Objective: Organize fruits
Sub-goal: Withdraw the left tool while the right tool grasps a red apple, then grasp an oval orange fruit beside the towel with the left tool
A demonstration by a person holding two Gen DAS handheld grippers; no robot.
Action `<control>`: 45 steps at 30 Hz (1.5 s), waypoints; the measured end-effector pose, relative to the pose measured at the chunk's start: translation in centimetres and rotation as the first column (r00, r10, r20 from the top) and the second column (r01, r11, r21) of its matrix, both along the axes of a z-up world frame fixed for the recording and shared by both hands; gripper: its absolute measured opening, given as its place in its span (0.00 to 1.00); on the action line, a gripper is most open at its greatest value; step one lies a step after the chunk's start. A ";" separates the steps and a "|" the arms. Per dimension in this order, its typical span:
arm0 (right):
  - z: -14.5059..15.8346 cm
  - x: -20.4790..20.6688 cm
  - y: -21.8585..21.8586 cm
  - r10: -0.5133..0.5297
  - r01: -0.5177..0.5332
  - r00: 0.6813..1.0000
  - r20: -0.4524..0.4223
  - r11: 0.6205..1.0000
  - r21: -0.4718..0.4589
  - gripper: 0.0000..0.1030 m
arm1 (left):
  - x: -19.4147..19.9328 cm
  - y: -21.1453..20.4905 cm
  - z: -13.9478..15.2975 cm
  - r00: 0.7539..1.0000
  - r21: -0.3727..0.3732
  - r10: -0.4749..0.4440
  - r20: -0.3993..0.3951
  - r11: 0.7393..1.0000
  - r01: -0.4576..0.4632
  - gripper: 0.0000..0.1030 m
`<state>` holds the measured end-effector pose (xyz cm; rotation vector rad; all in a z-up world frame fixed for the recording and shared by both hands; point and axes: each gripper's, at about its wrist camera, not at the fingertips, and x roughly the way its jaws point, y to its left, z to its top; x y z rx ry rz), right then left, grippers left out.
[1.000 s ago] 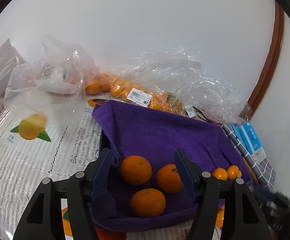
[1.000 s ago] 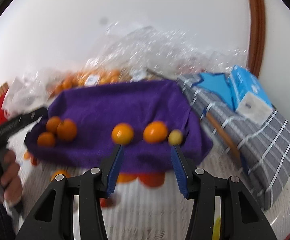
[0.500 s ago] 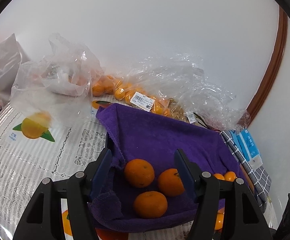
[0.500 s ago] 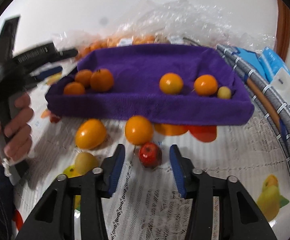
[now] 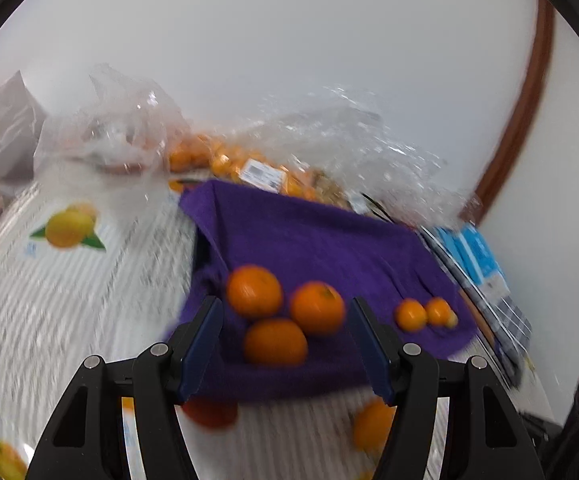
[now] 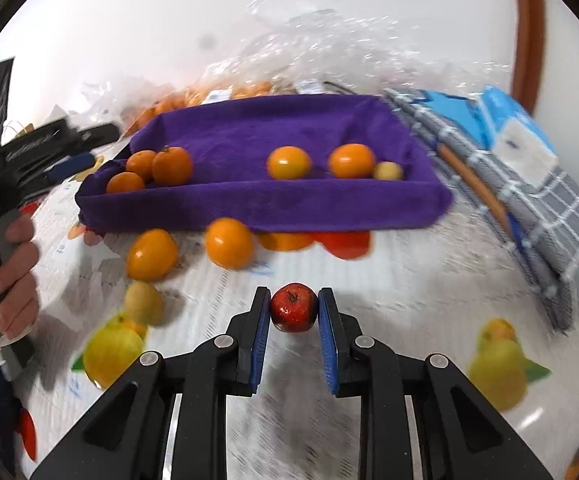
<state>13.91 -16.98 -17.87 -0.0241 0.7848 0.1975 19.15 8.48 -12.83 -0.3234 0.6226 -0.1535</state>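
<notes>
Nearest the right wrist camera, the right gripper has its fingers clenched on a small red fruit, one blue pad pressed to each side of it, just above the worktop with its white lacy cloth printed with yellow fruit. A little further out, three loose fruits lie on the cloth: a pale yellow one, an orange-yellow one and a round orange one lying right at the front edge of the purple towel. The towel lines a shallow tray shape (its rim is folded over), and inside it sit three oranges bunched at the left, and, well apart from them, two more orange fruits with a small yellowish one at the right. To the left, a hand holds the left gripper's handle. Right of the towel lie a grey checked cloth and a blue package.

In the left wrist view, which is blurred, the left gripper has its fingers released and spread apart, gripping nothing; the three oranges appear between them but probably lie beyond the tips. Farthest back, clear plastic bags of small orange fruit rest against the white wall.
</notes>
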 end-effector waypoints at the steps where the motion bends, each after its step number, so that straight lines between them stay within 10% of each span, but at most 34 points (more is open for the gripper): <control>1: -0.1 -0.2 -0.4 -0.008 0.008 1.000 0.004 1.000 -0.005 0.23 | -0.9 -0.4 -0.1 1.000 0.005 -0.022 0.002 1.000 0.022 0.61; 7: -0.2 -1.8 -3.1 -0.065 0.064 0.998 0.026 0.997 0.037 0.23 | -2.7 -4.3 -2.1 0.974 -0.007 -0.191 -0.123 0.981 0.192 0.61; 15: 0.0 -2.6 -4.8 -0.102 0.095 0.993 0.051 0.987 0.128 0.23 | -1.2 -8.4 -4.4 0.960 0.107 -0.165 -0.227 0.975 0.193 0.59; 19: 0.1 -2.7 -6.0 -0.121 0.109 0.991 0.055 0.975 0.193 0.23 | -1.6 -8.8 -4.2 0.965 0.133 -0.153 -0.213 0.974 0.183 0.31; 29: 0.2 -2.9 -6.1 -0.118 0.101 0.991 0.070 0.972 0.213 0.23 | -2.1 -5.7 -4.0 0.976 -0.063 -0.164 -0.143 0.986 0.156 0.31; 45: 0.1 -2.5 -5.9 -0.096 0.083 0.994 0.053 0.976 0.200 0.23 | -2.5 -5.6 -3.2 0.981 -0.075 -0.167 -0.098 0.984 0.160 0.31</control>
